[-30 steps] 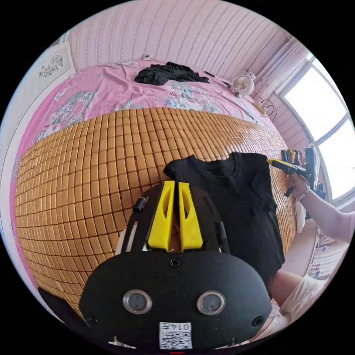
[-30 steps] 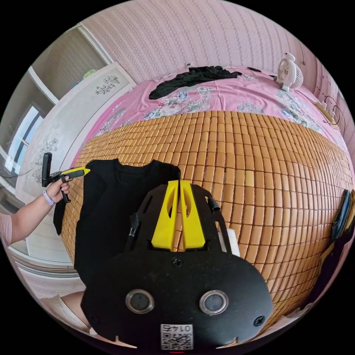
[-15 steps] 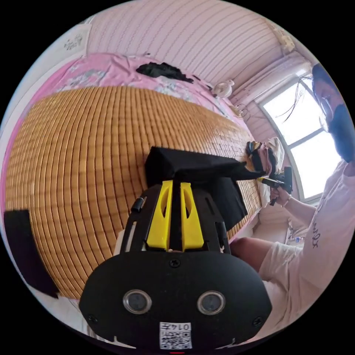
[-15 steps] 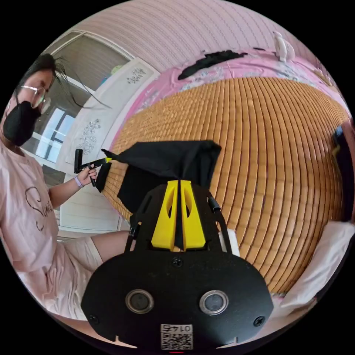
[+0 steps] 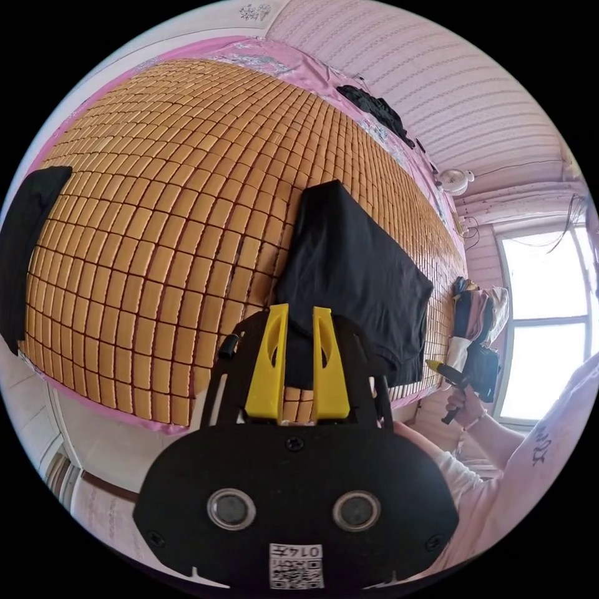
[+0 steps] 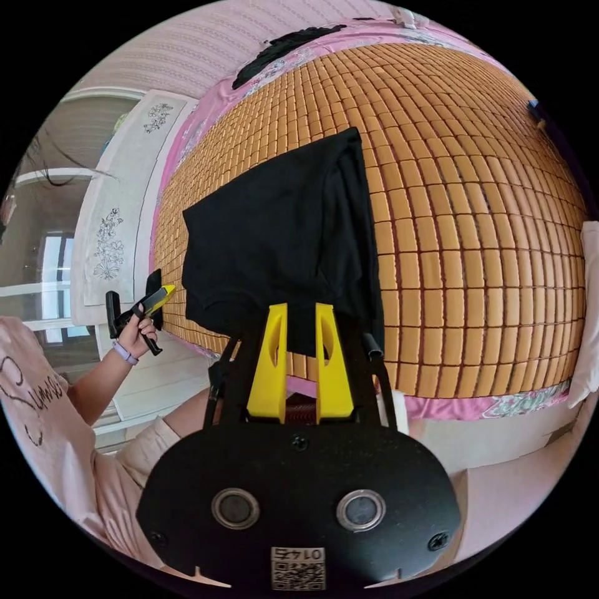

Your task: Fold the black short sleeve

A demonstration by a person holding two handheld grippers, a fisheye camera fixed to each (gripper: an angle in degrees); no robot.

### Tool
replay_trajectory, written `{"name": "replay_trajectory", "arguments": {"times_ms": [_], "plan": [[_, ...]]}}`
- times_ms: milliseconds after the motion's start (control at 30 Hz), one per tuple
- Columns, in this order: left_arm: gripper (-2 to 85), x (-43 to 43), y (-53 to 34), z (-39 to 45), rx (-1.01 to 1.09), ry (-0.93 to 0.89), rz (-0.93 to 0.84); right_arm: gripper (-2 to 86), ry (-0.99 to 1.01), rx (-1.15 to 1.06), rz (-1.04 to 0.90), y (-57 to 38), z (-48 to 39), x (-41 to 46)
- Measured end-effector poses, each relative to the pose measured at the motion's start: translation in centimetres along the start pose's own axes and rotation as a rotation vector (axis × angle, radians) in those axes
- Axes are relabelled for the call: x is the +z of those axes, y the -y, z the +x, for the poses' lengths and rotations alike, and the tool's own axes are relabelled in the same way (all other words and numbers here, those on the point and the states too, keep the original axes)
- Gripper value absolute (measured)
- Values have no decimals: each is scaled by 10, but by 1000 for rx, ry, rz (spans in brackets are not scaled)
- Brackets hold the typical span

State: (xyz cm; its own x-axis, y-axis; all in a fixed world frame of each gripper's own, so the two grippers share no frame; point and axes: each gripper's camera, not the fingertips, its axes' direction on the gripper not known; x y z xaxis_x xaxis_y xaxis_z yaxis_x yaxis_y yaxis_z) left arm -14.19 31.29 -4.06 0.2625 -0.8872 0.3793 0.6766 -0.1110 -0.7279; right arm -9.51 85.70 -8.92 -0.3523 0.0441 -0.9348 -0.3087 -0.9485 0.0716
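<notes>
The black short sleeve shirt (image 5: 352, 274) lies folded over on the bamboo mat (image 5: 162, 206), near the bed's front edge. In the left gripper view my left gripper (image 5: 301, 309) stands open just above the shirt's near hem, with black cloth showing in the gap between the yellow jaws. My right gripper (image 5: 444, 371) is in a hand beyond the shirt's other corner. In the right gripper view the shirt (image 6: 281, 231) spreads ahead of my open right gripper (image 6: 301, 307), whose jaws straddle the hem without pressing it. The left gripper (image 6: 157, 297) is held off the mat's edge.
A heap of dark clothes (image 5: 374, 109) lies on the pink sheet at the far end, beside a small white fan (image 5: 457, 181). Another dark cloth (image 5: 28, 243) lies at the mat's left edge. Stacked garments (image 5: 477, 312) sit by the window. The person's pale shirt (image 6: 37, 399) is close by.
Both grippers carried the shirt's collar end up and over toward the front edge, folding it in half. Both pairs of jaws then parted and let the cloth go.
</notes>
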Motion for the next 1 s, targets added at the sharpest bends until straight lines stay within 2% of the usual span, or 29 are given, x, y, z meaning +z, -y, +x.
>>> {"name": "replay_trajectory", "arguments": {"times_ms": [267, 433, 600, 733, 833, 1000], "plan": [[76, 7, -21, 26, -49, 4, -18, 97, 42, 71, -71, 1, -12, 23], [76, -13, -19, 25, -63, 148, 83, 94, -136, 41, 98, 2, -7, -19], [85, -4, -3, 35, 6, 170, 75, 101, -255, -18, 92, 23, -2, -10], [48, 22, 10, 49, 40, 235, -52, 51, -254, -54, 19, 30, -1, 3], [22, 17, 10, 59, 74, 237, -53, 15, -237, -65, 26, 29, -2, -7], [8, -6, 6, 81, 135, 214, -58, 2, -135, -78, -1, 31, 6, -30]]}}
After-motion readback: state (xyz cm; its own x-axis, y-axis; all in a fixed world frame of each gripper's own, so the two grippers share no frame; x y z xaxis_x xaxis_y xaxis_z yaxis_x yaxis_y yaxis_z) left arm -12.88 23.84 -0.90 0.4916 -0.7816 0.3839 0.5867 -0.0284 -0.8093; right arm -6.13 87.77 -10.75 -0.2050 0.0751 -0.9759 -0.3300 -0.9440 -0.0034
